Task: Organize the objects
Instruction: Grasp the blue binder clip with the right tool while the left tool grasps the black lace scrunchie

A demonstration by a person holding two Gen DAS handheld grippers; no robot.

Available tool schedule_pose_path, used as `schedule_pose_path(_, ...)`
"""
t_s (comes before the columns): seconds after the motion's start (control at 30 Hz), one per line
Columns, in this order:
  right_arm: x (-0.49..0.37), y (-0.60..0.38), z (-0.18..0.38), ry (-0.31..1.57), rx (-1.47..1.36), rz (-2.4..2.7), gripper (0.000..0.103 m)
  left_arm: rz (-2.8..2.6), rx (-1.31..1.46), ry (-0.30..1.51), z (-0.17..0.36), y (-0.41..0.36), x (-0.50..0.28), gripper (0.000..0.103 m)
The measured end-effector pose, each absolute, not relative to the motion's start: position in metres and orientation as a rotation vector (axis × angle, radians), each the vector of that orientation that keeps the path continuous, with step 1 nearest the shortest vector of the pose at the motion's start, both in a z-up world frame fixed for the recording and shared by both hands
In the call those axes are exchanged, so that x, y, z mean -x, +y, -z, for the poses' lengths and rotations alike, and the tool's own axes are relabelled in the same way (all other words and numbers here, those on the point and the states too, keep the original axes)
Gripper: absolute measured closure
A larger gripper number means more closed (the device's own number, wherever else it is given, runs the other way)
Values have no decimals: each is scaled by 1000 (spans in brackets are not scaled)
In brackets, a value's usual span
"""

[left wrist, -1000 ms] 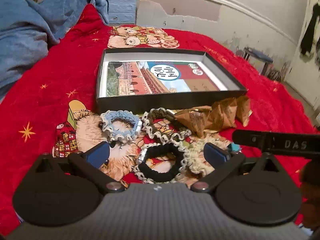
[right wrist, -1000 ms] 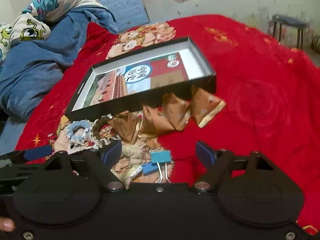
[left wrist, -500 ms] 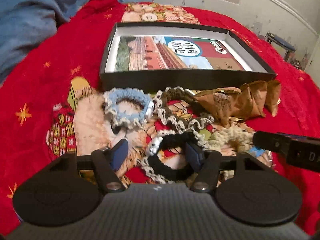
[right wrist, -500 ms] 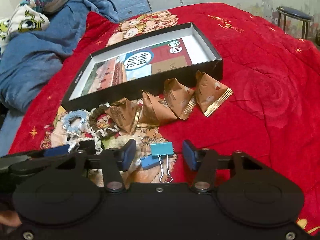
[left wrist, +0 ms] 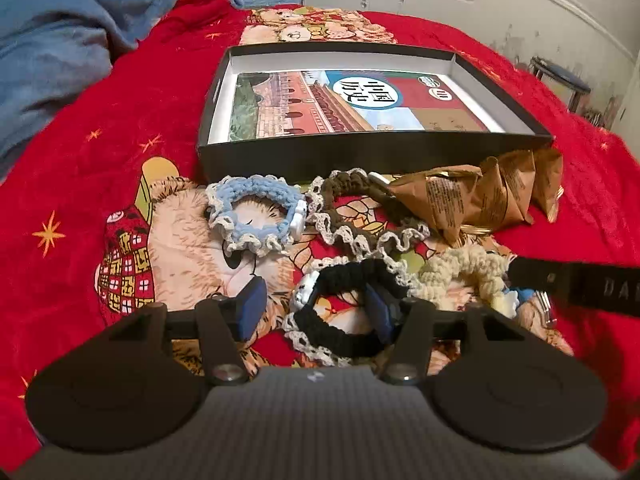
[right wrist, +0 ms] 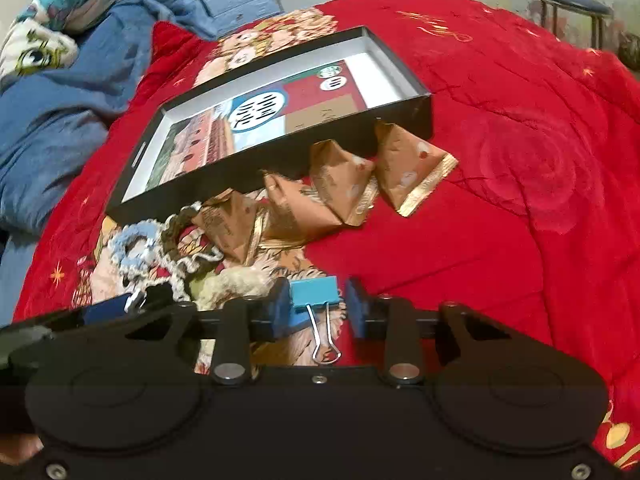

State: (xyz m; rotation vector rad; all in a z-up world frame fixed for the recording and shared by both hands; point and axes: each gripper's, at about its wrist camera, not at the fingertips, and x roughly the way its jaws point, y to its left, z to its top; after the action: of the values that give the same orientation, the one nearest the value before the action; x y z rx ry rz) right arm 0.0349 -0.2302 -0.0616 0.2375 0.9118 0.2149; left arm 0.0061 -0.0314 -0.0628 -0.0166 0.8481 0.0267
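Since a second ago both sets of jaws have narrowed and both views have dropped closer to the bed. The right gripper (right wrist: 316, 308) was wide over the blue binder clip (right wrist: 314, 295); now its jaws are clenched on the clip's body, wire handles pointing back at the camera. The left gripper (left wrist: 320, 308) was spread either side of the black scrunchie (left wrist: 344, 312); its jaws are closing, the right pad sits inside the ring, the left pad is on bare bedspread, so nothing is gripped yet.

My read: the clip is secured and ready to lift; the scrunchie pick is half done and needs the jaws to finish closing on the near-left part of the band.

Taking the black box (left wrist: 360, 156) as landmark, near to far:
- Well in front of it: black scrunchie, cream scrunchie (left wrist: 468, 272) to its right, binder clip beyond that.
- Just in front of its near wall: blue scrunchie (left wrist: 256, 216), brown scrunchie (left wrist: 360, 216), a row of brown snack packets (left wrist: 492, 196) touching or nearly touching the wall.
- Inside: only a printed card or book cover with a red building and Chinese characters in a blue circle; I can't read them reliably. No sorted items in the box yet.

On the other gripper's arm at right of the left view: partial letters "DA". Packet print is too small to read.
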Motion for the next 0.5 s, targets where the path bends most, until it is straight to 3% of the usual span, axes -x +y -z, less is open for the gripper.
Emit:
schedule_pose_path(0.13,-37,-237,64,912,-300,-210,78,-30,4,832,66,-35,-5,38)
schedule_pose_path(0.17,-38,-236,65,905,-310,-214,78,-28,8,832,65,-34,-5,48)
schedule_pose_path(0.23,-36,-235,64,907,-288,-205,78,-36,28,837,64,-31,-5,52)
schedule_pose_path(0.4,-34,-235,63,902,-281,-193,79,-61,42,830,61,-27,-3,77)
schedule_pose_path(0.5,-34,-236,63,895,-300,-195,79,-72,9,818,60,-30,0,85)
